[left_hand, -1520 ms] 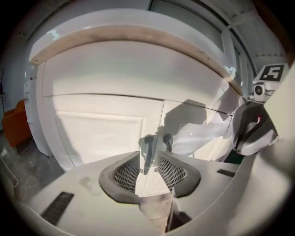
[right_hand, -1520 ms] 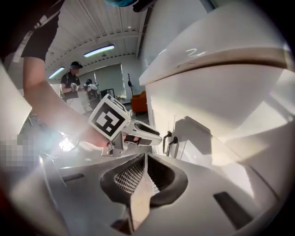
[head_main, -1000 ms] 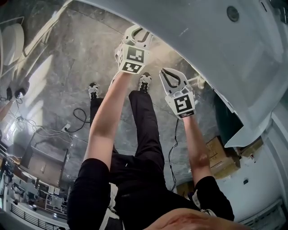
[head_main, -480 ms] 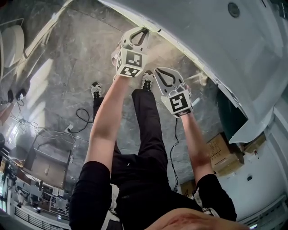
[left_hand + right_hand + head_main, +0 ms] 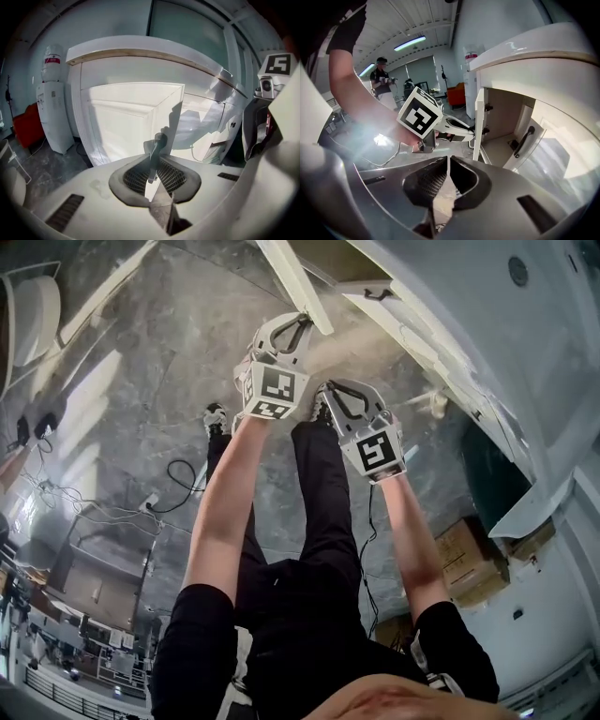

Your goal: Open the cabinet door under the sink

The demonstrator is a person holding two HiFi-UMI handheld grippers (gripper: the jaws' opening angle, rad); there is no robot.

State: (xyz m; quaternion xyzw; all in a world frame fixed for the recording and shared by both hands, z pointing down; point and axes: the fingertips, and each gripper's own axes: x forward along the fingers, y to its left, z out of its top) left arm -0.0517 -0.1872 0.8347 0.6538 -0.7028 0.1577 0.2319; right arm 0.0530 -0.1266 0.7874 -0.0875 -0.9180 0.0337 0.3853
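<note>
A white cabinet door (image 5: 292, 282) under the sink (image 5: 487, 362) stands swung out, edge-on in the head view. My left gripper (image 5: 298, 326) is shut on the door's dark handle (image 5: 155, 149), and the door panel (image 5: 133, 119) fills the left gripper view. The right gripper view shows the door's edge (image 5: 478, 119), the left gripper (image 5: 471, 132) clamped at it and the open cabinet inside (image 5: 502, 117). My right gripper (image 5: 332, 395) hangs just right of the left one, shut (image 5: 447, 165) with nothing in it. A second door with a black handle (image 5: 524, 140) is ajar to the right.
Cardboard boxes (image 5: 467, 563) sit on the floor at the right, and cables (image 5: 178, 486) trail at the left. The person's legs and shoes (image 5: 217, 416) are below the grippers. A water dispenser (image 5: 50, 110) stands left of the cabinet. Another person (image 5: 383, 77) stands far off.
The left gripper has pulled the door outward; it now stands open with the cabinet inside showing. Both grippers have shifted back from the cabinet, the right one alongside.
</note>
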